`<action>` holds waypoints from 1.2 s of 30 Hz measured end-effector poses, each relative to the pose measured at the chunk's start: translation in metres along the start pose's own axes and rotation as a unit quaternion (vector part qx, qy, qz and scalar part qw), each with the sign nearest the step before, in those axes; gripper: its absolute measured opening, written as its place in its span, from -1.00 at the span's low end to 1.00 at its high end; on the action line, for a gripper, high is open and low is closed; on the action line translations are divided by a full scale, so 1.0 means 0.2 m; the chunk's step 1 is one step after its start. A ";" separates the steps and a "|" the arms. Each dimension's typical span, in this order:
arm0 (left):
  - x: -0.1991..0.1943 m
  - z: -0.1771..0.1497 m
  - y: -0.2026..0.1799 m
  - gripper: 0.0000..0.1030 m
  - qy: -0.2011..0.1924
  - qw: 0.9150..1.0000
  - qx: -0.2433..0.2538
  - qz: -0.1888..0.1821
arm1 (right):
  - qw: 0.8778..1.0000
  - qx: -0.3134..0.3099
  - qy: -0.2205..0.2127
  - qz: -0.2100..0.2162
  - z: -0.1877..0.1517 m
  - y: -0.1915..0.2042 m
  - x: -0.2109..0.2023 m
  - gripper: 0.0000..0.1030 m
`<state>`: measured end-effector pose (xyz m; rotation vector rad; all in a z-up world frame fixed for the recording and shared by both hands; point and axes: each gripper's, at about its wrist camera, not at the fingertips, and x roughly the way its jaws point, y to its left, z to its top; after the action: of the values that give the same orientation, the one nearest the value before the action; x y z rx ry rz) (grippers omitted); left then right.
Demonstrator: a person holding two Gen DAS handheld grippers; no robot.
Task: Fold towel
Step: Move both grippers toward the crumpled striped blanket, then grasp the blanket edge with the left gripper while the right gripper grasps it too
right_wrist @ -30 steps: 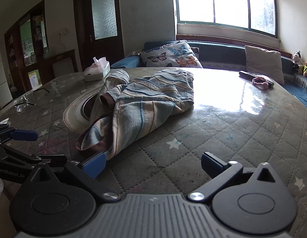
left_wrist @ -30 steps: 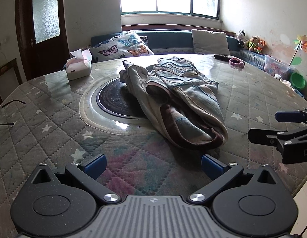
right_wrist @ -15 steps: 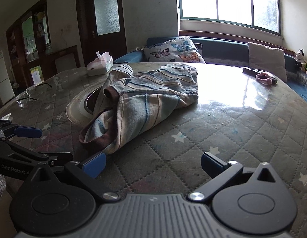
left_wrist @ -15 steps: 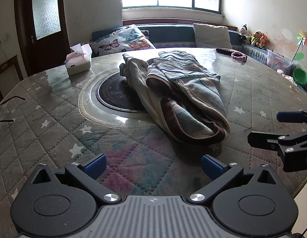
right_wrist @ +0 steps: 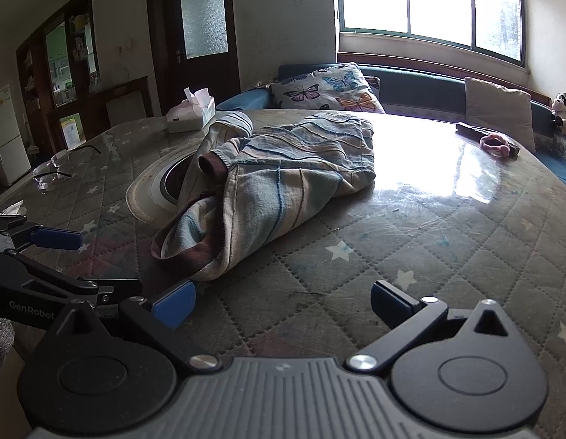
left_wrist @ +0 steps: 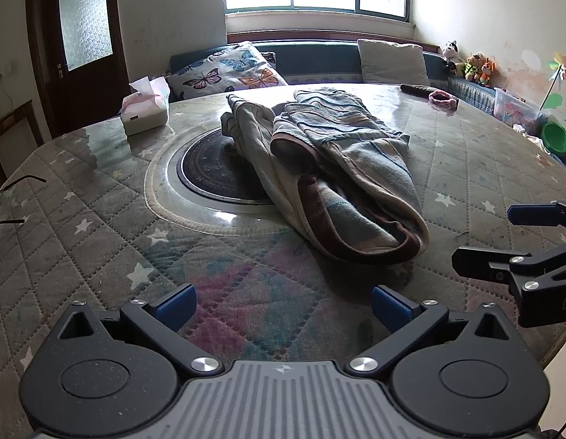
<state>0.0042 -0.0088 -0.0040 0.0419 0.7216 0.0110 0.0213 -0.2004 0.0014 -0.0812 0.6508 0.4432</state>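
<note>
While crumpled (untouched), towel (left_wrist: pixel 334 179).

A crumpled striped towel (left_wrist: pixel 341 179) lies on the quilted round table (left_wrist: pixel 100 241), partly over the dark centre disc (left_wrist: pixel 213 175). The left gripper (left_wrist: pixel 283 301) hovers wide open before it, empty; the right gripper (left_wrist: pixel 502 237) shows open at the right edge. A tissue box (left_wrist: pixel 145 109) sits far left.

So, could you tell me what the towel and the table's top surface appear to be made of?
The towel looks like soft woven cotton: matte, limp folds, pale blue and beige stripes, brown border. The table seems to have a quilted, star-printed fabric cover under a clear glossy sheet, glass or plastic, judging by the window glare on it.
</note>
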 end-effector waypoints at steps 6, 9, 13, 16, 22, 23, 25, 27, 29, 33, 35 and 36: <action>0.00 0.01 0.00 1.00 0.001 1.000 0.001 0.000 | 1.000 -0.003 0.002 0.002 0.01 0.01 0.02 1.00; 0.01 0.02 0.01 1.00 0.000 1.000 0.004 -0.003 | 1.000 -0.004 0.003 0.003 0.02 0.01 0.02 1.00; 0.01 0.03 0.01 1.00 -0.002 1.000 0.005 -0.004 | 1.000 -0.005 0.005 0.003 0.02 0.01 0.03 1.00; 0.02 0.05 0.03 1.00 -0.004 1.000 0.004 -0.002 | 1.000 -0.008 0.007 0.003 0.03 0.02 0.04 1.00; 0.03 0.09 0.04 1.00 -0.006 1.000 0.005 0.001 | 1.000 -0.012 0.008 0.005 0.06 0.02 0.06 1.00; 0.04 0.09 0.04 1.00 -0.007 1.000 0.005 0.001 | 1.000 -0.013 0.008 0.005 0.06 0.02 0.07 1.00; 0.04 0.11 0.04 1.00 -0.007 1.000 0.006 0.002 | 1.000 -0.014 0.008 0.005 0.08 0.02 0.08 1.00; 0.05 0.12 0.05 1.00 -0.008 1.000 0.006 0.002 | 1.000 -0.016 0.008 0.005 0.09 0.01 0.08 1.00; 0.05 0.13 0.05 1.00 -0.009 1.000 0.006 0.003 | 1.000 -0.017 0.008 0.005 0.10 0.01 0.09 1.00; 0.06 0.16 0.05 1.00 -0.011 1.000 0.005 0.003 | 1.000 -0.020 0.007 0.006 0.13 0.00 0.11 1.00; 0.07 0.18 0.06 1.00 -0.014 1.000 0.004 0.004 | 1.000 -0.022 0.007 0.006 0.14 0.00 0.12 1.00; 0.07 0.19 0.07 1.00 -0.017 1.000 0.003 0.005 | 1.000 -0.022 0.007 0.006 0.15 0.00 0.12 1.00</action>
<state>0.0396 0.0033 0.0158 0.0505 0.6884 0.0175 0.0553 -0.1850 0.0102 -0.1228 0.6553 0.4693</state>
